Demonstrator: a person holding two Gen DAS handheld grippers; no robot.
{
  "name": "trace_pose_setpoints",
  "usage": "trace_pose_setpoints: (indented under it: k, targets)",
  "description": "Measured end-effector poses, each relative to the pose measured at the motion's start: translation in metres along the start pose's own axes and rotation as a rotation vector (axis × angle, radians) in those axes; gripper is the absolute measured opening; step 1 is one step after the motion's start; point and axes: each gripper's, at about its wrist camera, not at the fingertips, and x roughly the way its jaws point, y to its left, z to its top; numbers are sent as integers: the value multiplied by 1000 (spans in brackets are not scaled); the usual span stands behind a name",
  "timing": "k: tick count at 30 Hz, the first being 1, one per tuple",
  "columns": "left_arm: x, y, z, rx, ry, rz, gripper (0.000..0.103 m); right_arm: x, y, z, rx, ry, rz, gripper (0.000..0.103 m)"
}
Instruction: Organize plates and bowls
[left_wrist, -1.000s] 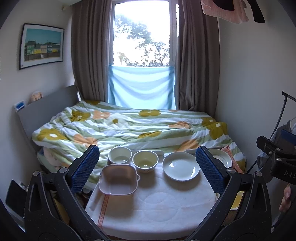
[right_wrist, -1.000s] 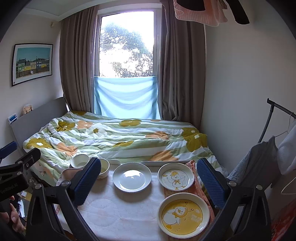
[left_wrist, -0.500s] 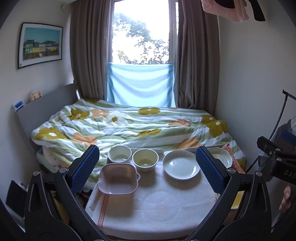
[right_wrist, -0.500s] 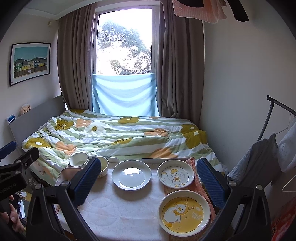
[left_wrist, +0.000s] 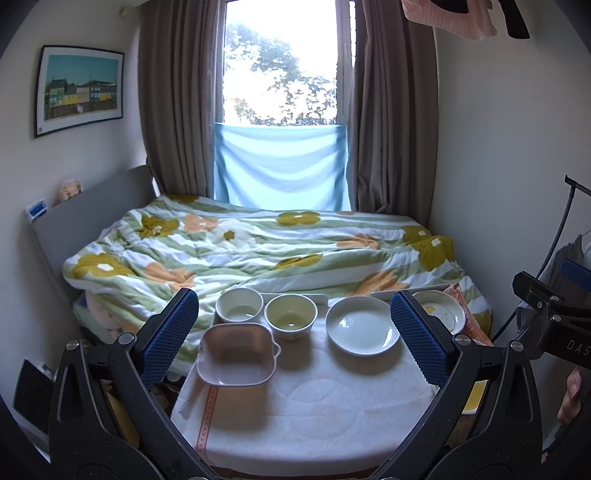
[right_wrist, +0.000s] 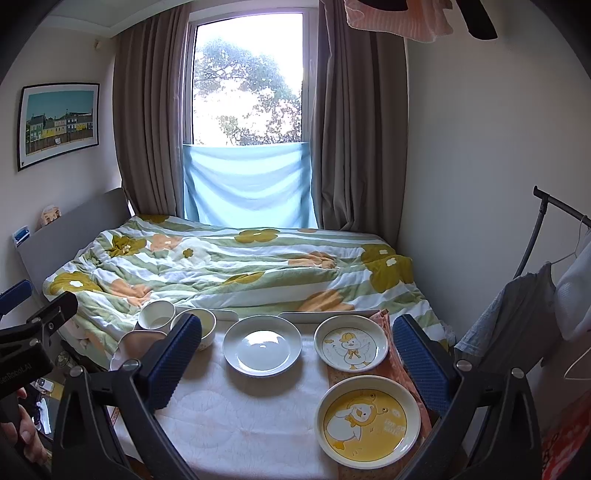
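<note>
Crowding the table's (left_wrist: 332, 417) far edge, a quilted bed (right_wrist: 229, 266) is blocking movement beyond. Plates (right_wrist: 262, 345) and bowls (left_wrist: 291, 315) are lining that edge; the near cloth is lying bare. Left gripper (left_wrist: 295, 328) and right gripper (right_wrist: 297, 354) are hovering wide apart, gripping nothing.

Bare cloth (left_wrist: 332, 406) before dishes

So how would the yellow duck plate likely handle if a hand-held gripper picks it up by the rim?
The yellow duck plate looks glazed and glossy, so its rim is probably slippery between the pads. It seems rigid ceramic, likely fragile if dropped. Wide and shallow, it would probably tilt when held by one edge, but it lies flat and shouldn't roll.
</note>
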Motion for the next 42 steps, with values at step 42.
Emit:
trace_pose_setpoints:
  k: [42]
  targets:
    - [3,1,0,2,4,-10,103,1,-3,2,8,3,-8,103]
